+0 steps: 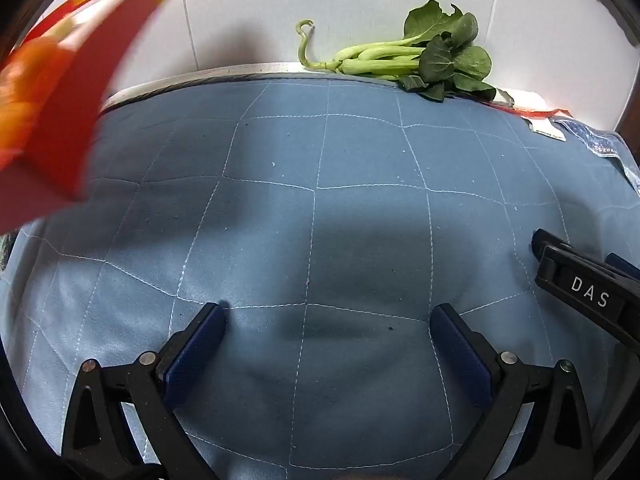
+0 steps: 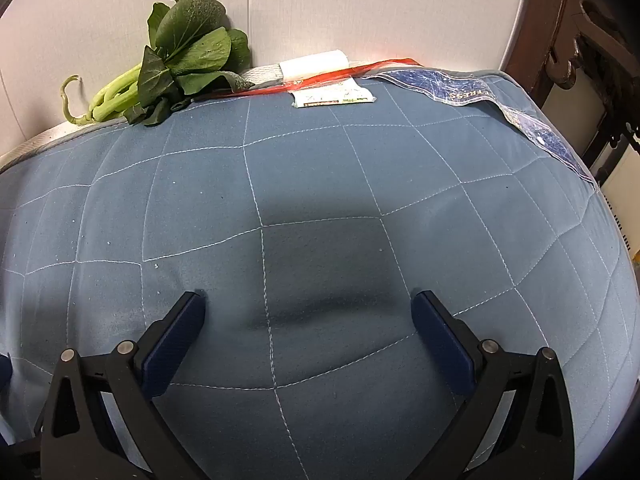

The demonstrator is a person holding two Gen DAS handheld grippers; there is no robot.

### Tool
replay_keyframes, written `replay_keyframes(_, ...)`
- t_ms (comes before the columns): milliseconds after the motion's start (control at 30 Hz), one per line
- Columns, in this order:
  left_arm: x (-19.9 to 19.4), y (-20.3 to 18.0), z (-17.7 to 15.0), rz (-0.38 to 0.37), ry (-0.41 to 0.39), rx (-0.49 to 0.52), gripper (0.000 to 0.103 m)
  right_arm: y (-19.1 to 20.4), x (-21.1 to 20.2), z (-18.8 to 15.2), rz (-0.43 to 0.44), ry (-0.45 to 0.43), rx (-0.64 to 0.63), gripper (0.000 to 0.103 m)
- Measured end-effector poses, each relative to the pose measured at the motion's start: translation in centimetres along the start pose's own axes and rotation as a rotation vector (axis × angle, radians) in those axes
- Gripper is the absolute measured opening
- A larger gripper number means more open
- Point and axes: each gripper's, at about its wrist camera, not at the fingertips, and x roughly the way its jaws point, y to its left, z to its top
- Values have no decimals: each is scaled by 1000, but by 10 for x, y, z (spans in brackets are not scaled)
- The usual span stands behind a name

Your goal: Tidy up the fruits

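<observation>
Both my grippers — left [image 1: 326, 316], right [image 2: 308, 304] — gaping, nothing held, above blue quilted mattress [image 2: 320, 168]. Fruit: blurry orange bag [image 1: 48, 80] far left — next, reach there

A home bedroom: quilted blue mattress [image 2: 320, 184] against a padded wall, carved wooden furniture [image 2: 576, 40] beside.

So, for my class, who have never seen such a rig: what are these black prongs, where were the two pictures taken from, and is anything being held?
Each picture comes from a camera mounted on a hand-held two-finger gripper, looking along its fingers. One shows the left gripper, the other the right gripper. Both are open and hold nothing. Below lies a blue quilted mattress. At its far edge, by the wall, lies a bunch of leafy greens. A blurred red-and-orange object fills the left view's corner; I cannot identify it.
</observation>
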Motion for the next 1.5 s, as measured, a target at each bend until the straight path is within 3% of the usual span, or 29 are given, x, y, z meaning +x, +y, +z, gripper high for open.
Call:
replay_keyframes(167,-5,-25,-6,39,-18,31,102,0,0,0,1,-2,1,103)
replay_keyframes(300,-14,-66,-17,67,-33,55,102,1,0,-1,1,-2,1,103)
replay_keyframes(367,2,6,2,-48,19,-36,102,0,0,-1,1,-2,1,103)
replay_keyframes(1500,1,6,0,-53,29,-38,102,0,3,-7,0,-3,1,103)
